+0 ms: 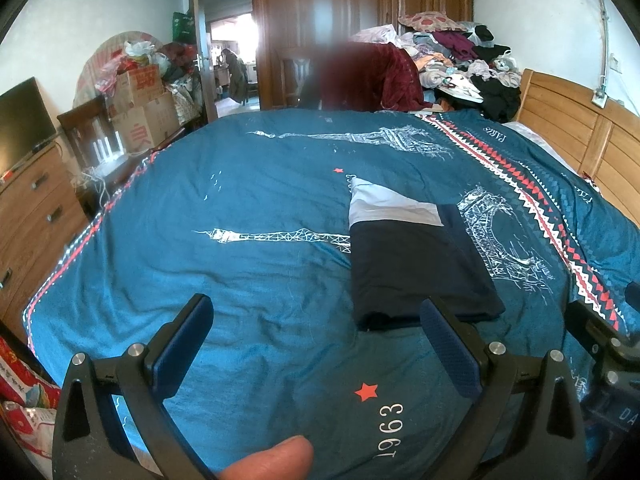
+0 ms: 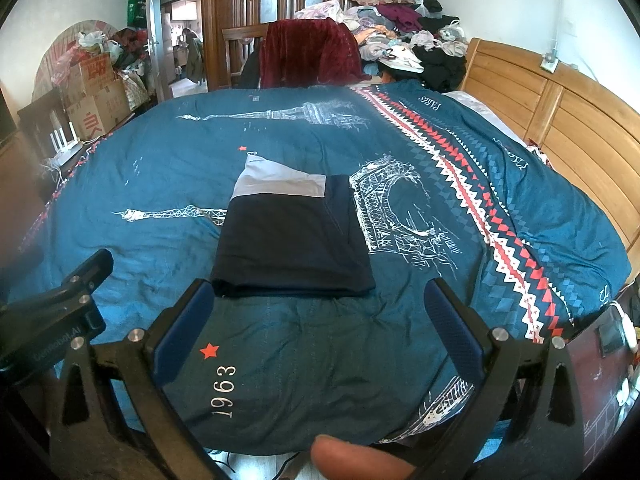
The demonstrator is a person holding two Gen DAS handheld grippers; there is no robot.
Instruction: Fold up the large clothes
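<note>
My left claw: pads spread wide apart, nothing between them; it hangs over the bedspread at the near edge of the bed, its right pad just short of the garment's near corner.
My right claw: also spread wide and empty, hanging just short of the garment's near hem, which sits centred between the two pads.
My thumbs: one tip shows at the bottom of the left view; what looks like the other at the bottom of the right.
Bedspread: blue, printed with towers and "1963", lying fairly flat around the garment.
Folded garment: dark navy with a pale panel at its far end, lying as a compact, flat rectangle in the middle of the bed, touched by neither claw.
Progress, as I judge it: this piece looks finished or one fold from it; edges are fairly square.
Clothes pile: heaped at the far corner by the headboard, unfolded, so plenty may remain.
</note>
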